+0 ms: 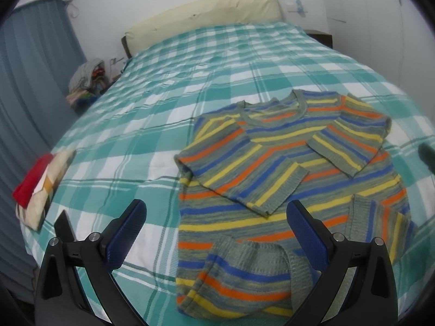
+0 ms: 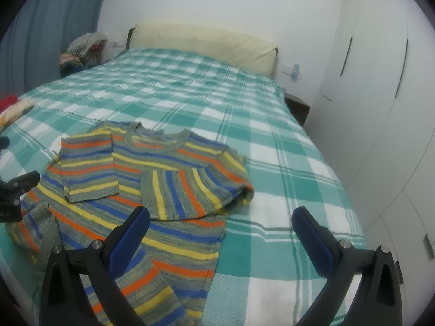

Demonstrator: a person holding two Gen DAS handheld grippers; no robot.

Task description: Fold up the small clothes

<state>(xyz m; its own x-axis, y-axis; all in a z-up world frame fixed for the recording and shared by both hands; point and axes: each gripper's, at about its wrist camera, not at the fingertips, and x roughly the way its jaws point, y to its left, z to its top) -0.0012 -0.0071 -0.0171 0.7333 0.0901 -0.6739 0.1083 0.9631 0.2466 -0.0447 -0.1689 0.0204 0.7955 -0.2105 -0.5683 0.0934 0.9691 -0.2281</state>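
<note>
Both grippers, left gripper (image 1: pixel 216 233) and right gripper (image 2: pixel 220 233), hover wide, empty, above striped sweater (image 1: pixel 285 168) hem.

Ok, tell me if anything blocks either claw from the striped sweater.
Nothing visible does. The left claw and right claw both hang open just above the striped sweater, with only bare plaid bedspread around it.

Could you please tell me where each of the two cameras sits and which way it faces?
Left wrist: on the left hand-held gripper, open, facing up the bed over the striped sweater; folded clothes at left.
Right wrist: on the right hand-held gripper, open, facing the headboard; wardrobe at right.
Shared: sweater, bed, cream headboard.
</note>
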